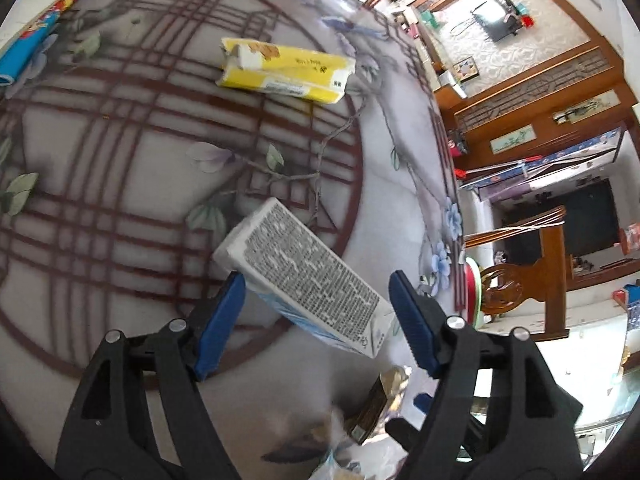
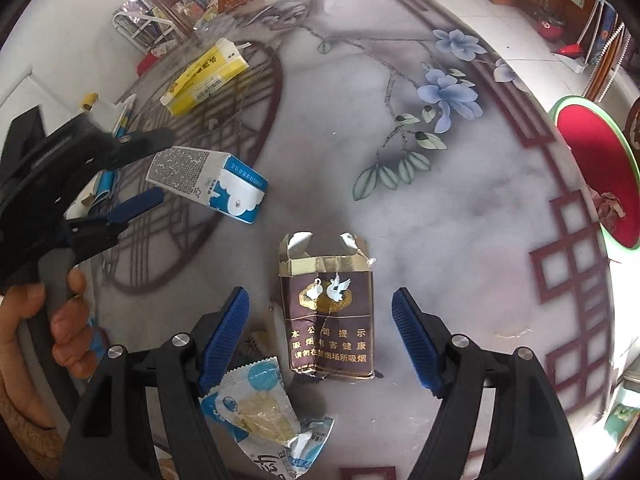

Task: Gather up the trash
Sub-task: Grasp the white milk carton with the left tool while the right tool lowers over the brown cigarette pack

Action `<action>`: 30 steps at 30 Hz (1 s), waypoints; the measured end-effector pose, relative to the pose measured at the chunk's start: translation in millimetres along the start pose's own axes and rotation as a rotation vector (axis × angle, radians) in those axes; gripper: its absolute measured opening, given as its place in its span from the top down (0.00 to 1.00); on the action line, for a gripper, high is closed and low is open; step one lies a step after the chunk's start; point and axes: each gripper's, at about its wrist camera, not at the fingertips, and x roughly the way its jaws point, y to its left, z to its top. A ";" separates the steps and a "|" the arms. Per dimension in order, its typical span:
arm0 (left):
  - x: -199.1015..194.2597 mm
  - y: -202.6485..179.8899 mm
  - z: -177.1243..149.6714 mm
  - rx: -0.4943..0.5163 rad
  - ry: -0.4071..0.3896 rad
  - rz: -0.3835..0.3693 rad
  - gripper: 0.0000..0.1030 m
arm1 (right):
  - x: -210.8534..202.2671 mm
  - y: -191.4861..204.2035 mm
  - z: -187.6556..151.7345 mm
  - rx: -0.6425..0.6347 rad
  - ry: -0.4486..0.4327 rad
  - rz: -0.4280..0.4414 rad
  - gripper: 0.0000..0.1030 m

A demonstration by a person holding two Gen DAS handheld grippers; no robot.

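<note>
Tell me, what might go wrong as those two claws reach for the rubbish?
The left gripper straddles the milk carton at a slant, so closing could twist it or let it slip. The right gripper frames the torn cigarette pack, but its left finger overlaps the snack wrapper and might drag it.

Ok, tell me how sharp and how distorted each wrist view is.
Left wrist: fisheye bends the table edge; the milk carton print reads crisp, the clutter below is smeared. Right wrist: the cigarette pack is sharp, the far rim glares white.
</note>
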 end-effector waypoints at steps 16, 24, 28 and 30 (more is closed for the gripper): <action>21.0 -23.5 7.3 0.256 0.042 0.098 0.45 | -6.7 -8.0 2.4 0.020 -0.007 0.006 0.31; 12.4 -21.8 20.1 0.416 0.079 0.153 0.51 | -3.1 -6.6 2.0 0.009 0.009 0.015 0.31; 3.3 -19.0 23.2 0.352 0.067 0.116 0.50 | -2.3 -8.2 0.3 0.013 0.010 0.018 0.31; 4.0 -21.1 21.4 0.314 0.057 0.101 0.41 | -1.4 -8.6 -0.3 0.015 0.014 0.020 0.31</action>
